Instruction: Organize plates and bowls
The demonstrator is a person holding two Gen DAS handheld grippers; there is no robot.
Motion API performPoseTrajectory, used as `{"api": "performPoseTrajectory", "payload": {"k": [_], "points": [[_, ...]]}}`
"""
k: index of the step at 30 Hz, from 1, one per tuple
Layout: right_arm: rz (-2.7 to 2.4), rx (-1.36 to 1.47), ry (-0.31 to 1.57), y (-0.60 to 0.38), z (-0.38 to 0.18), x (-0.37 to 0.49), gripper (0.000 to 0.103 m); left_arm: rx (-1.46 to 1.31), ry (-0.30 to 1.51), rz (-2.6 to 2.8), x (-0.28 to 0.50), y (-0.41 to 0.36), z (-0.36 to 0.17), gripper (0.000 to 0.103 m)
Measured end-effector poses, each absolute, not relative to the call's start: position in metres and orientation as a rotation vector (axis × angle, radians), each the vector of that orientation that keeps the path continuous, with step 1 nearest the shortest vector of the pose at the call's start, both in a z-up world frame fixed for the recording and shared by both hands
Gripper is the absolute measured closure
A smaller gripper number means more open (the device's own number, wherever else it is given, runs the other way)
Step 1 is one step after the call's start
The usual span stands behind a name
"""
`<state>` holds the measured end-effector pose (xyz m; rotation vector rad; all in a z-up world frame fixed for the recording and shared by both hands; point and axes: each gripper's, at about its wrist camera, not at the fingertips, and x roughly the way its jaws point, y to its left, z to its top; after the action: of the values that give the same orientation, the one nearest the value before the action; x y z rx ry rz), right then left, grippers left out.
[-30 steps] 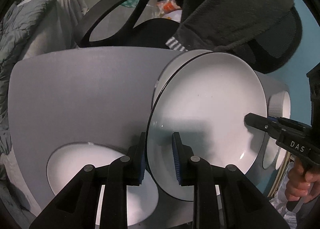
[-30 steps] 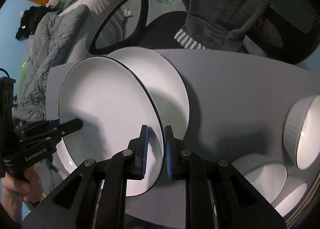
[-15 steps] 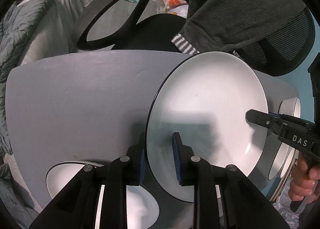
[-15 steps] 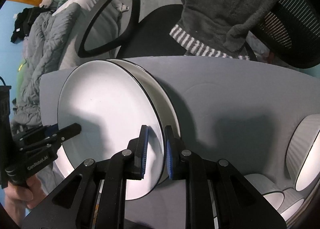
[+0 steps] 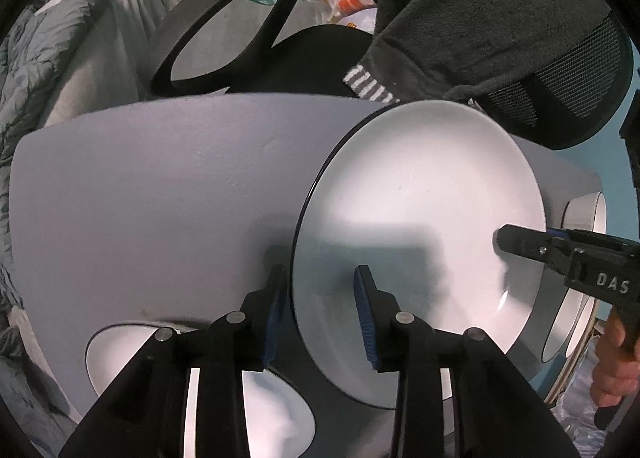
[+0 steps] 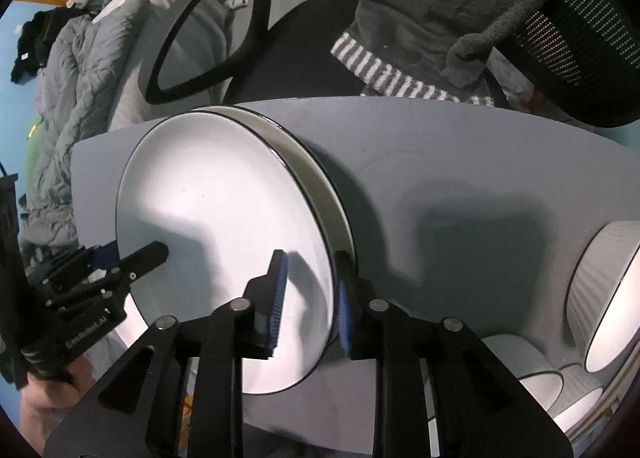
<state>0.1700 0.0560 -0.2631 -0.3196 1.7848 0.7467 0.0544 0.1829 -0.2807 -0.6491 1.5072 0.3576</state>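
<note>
A white plate with a black rim (image 5: 420,218) (image 6: 224,226) lies on top of a second white plate (image 6: 316,186), whose rim shows beneath it on the grey table (image 5: 160,198). My left gripper (image 5: 320,298) straddles the plate's left rim. Its jaws are opening, with a gap between the pads and the plate. My right gripper (image 6: 310,290) straddles the opposite rim, its jaws also opening and its upper pad lifted off the plate. Each gripper shows in the other's view: the right gripper (image 5: 508,238), the left gripper (image 6: 156,254).
Another white plate (image 5: 120,358) lies at the table's near left. Ribbed white bowls (image 6: 600,298) stand at the right edge. Behind the table is an office chair with a black armrest (image 5: 224,18) and a dark grey robe (image 5: 480,18). Grey bedding (image 6: 72,78) lies at the left.
The held plate has come down from a tilt onto the second plate, covering it. Both grippers' jaws have widened off the plate's rim.
</note>
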Motion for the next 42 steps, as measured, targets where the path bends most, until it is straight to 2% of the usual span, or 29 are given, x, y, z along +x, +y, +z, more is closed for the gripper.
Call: {"api": "performPoseTrajectory", "payload": {"k": [4,10,12,17,22,24,26,42], "points": [[0.722,-0.286,1.798,0.053,-0.260,0.170,0.070,-0.662,1.513,0.370,0.046,0.183,-0.279,0.066],[0.687,-0.271,1.800,0.050,-0.256,0.168,0.069,-0.661,1.478,0.367,0.029,0.182,-0.263,0.063],[0.680,-0.284,1.788,0.050,-0.254,0.165,0.069,-0.669,1.461,0.369,0.022,0.182,-0.256,0.057],[0.672,-0.281,1.761,0.050,-0.250,0.158,0.062,-0.698,1.420,0.373,0.005,0.180,-0.242,0.055],[0.647,-0.284,1.730,0.049,-0.246,0.153,0.061,-0.724,1.397,0.375,-0.011,0.178,-0.232,0.054],[0.629,-0.292,1.707,0.049,-0.244,0.150,0.060,-0.733,1.384,0.382,-0.016,0.178,-0.228,0.048],[0.592,-0.314,1.669,0.048,-0.240,0.149,0.047,-0.743,1.362,0.396,-0.025,0.179,-0.223,0.045],[0.546,-0.245,1.627,0.027,-0.222,0.117,0.046,-0.898,1.272,0.486,-0.095,0.204,-0.213,0.041]]}}
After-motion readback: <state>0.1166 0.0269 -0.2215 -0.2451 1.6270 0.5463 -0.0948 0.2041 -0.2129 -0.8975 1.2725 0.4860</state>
